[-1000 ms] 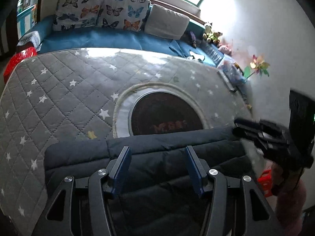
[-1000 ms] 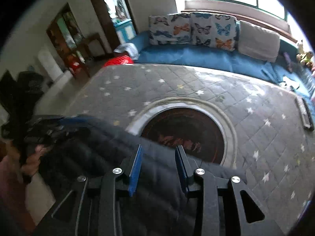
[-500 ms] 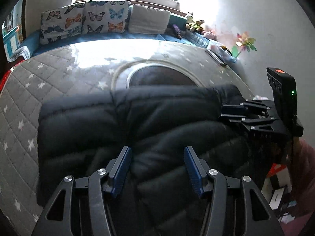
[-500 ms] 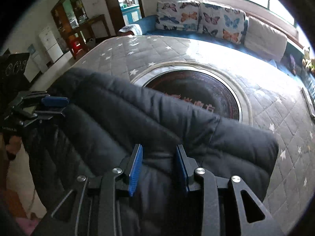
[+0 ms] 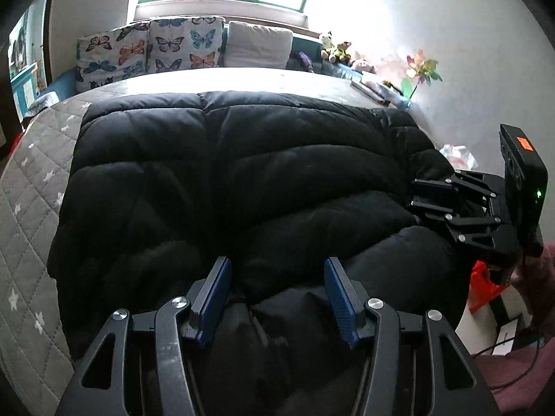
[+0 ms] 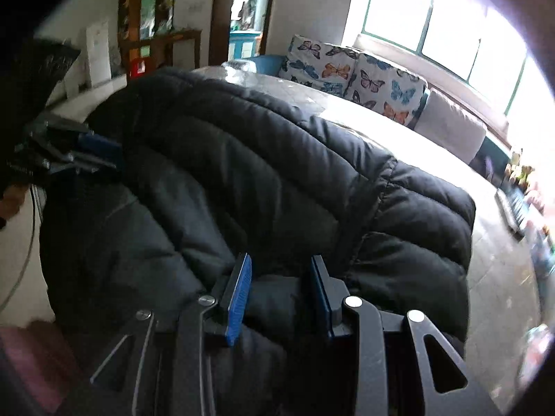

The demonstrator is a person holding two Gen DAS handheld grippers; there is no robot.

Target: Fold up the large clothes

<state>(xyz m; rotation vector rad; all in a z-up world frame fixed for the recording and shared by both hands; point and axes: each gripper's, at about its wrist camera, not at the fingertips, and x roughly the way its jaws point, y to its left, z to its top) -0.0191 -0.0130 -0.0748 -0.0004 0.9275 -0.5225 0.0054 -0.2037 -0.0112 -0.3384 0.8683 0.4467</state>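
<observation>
- Jacket (image 5: 242, 173), black, puffy, spread over grey quilted surface (image 5: 27, 208).
- Left claw (image 5: 277, 291) clamped on jacket fold, 6 o'clock.
- Right claw (image 6: 281, 287) clamped on jacket edge.

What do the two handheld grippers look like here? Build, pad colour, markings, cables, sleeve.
Both the left gripper and the right gripper are black linkage frames with silver pivot screws and ribbed blue pads. Seen from the left wrist view, the right gripper carries a black box with an orange sticker and a green light. A thin dark cable trails below it, beside a pink sleeve.
</observation>
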